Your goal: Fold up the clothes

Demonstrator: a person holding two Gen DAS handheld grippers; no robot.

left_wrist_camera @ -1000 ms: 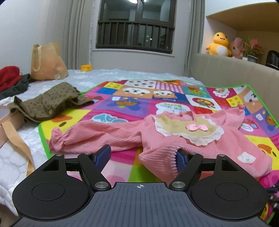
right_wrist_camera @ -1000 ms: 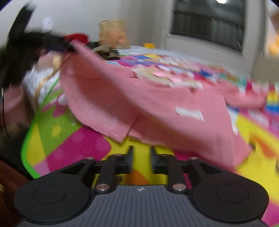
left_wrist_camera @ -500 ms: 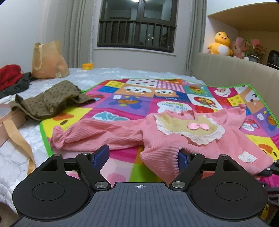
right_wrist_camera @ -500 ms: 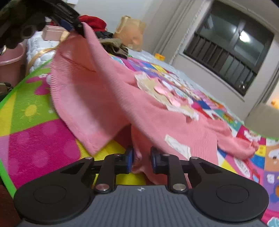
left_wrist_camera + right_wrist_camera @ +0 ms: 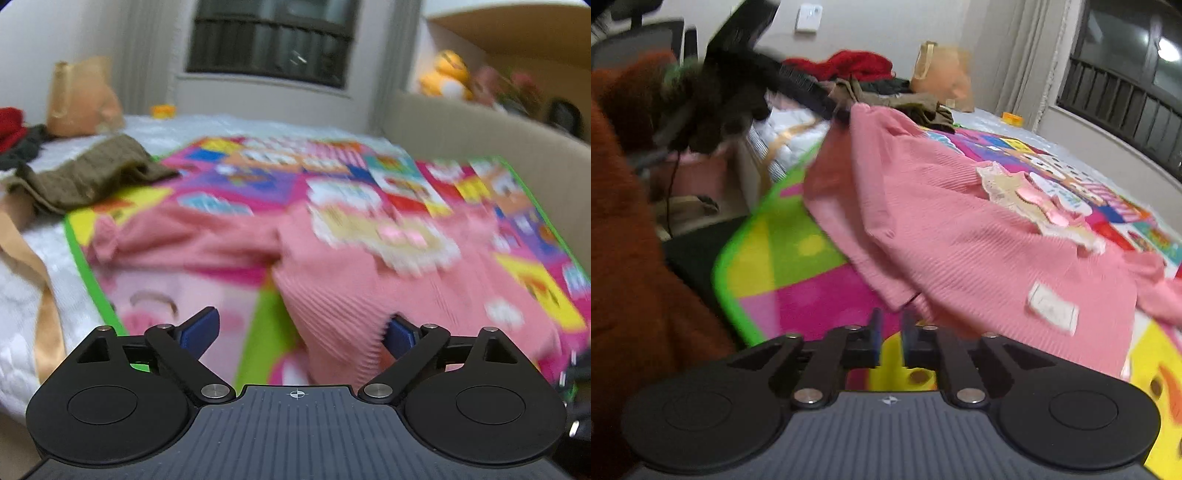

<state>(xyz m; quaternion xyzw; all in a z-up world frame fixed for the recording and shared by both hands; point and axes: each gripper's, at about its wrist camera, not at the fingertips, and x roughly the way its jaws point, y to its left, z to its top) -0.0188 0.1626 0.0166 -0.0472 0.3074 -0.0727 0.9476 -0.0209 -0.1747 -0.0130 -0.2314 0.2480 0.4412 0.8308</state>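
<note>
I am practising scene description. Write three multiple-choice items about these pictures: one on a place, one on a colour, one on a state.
1. Where does the olive garment lie?
A. On the pink sweater
B. At the play mat's far left edge
C. On the shelf

2. What colour is the bow on the pink sweater?
A. Blue
B. Green
C. Pink

3. How do the left gripper jaws stand?
A. Wide apart
B. Shut on the olive garment
C. Out of view

Key: 1 B, it overlaps the play mat border there; 2 C, it matches the knit; 3 A, the blue pads stand far apart.
</note>
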